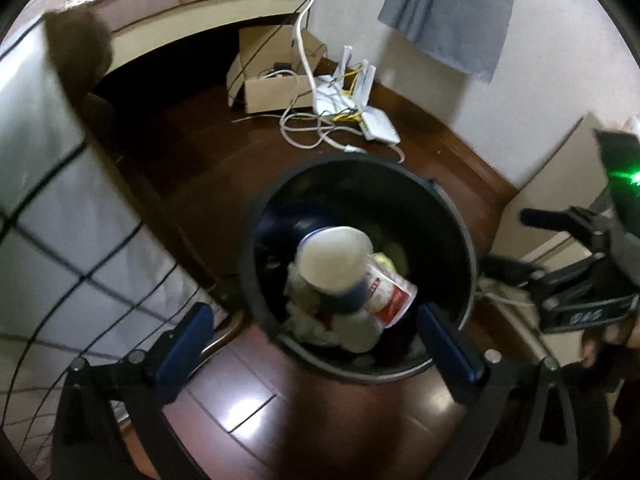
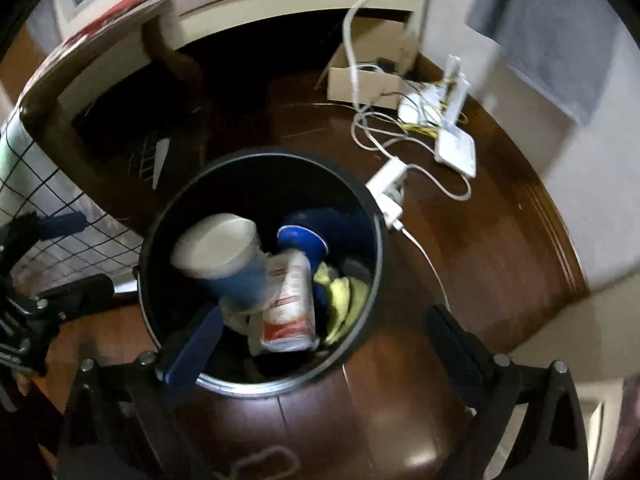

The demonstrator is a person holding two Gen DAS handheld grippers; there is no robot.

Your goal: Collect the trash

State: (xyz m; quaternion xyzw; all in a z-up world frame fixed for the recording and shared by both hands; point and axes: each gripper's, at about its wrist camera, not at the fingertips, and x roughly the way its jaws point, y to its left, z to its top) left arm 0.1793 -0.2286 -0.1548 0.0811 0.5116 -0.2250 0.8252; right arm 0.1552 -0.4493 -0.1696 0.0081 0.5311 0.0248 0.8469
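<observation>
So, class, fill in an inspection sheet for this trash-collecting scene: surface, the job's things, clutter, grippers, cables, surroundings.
Surface: dark wooden floor, glossy with glare.
Job's things: black trash bin on the floor, holding a blurred blue paper cup with white inside, a red-and-white can, white crumpled paper, yellow wrapper and a second blue cup.
Clutter: open cardboard box near the wall.
Grippers: left gripper open, over the bin, holding nothing; right gripper open, holding nothing.
Cables: white cables tangled by a white router; white power strip beside the bin.
Surroundings: bed, grey cloth hanging, gridded white cloth.
</observation>
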